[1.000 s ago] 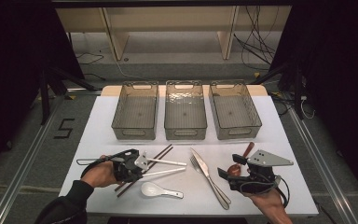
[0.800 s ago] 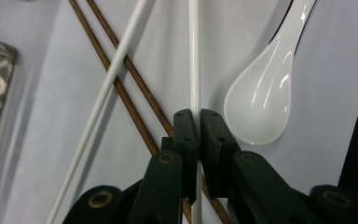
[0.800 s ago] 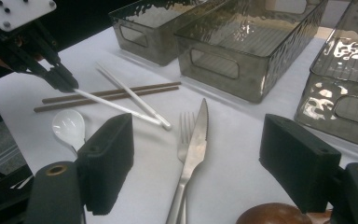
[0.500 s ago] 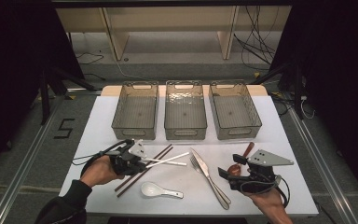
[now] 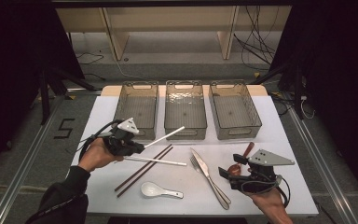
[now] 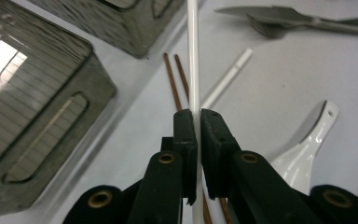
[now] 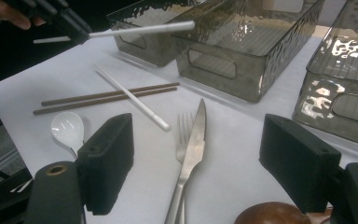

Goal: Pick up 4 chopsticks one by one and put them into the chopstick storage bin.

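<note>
Three bins (image 5: 185, 108) behind chopsticks (image 5: 143, 169), spoon (image 5: 160, 190), fork (image 5: 205, 173), knife (image 5: 213, 179).

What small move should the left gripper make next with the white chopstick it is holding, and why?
Probably carry it on over the left bin and lower it in. The left gripper is shut on one white chopstick, lifted off the table, its tip pointing toward the bins. The bin looks empty, and the second white chopstick lies on the table across the brown pair.

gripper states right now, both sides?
Left gripper: closed on a white chopstick, lifted off the table.
Right gripper: open, holding nothing, above the knife.
</note>
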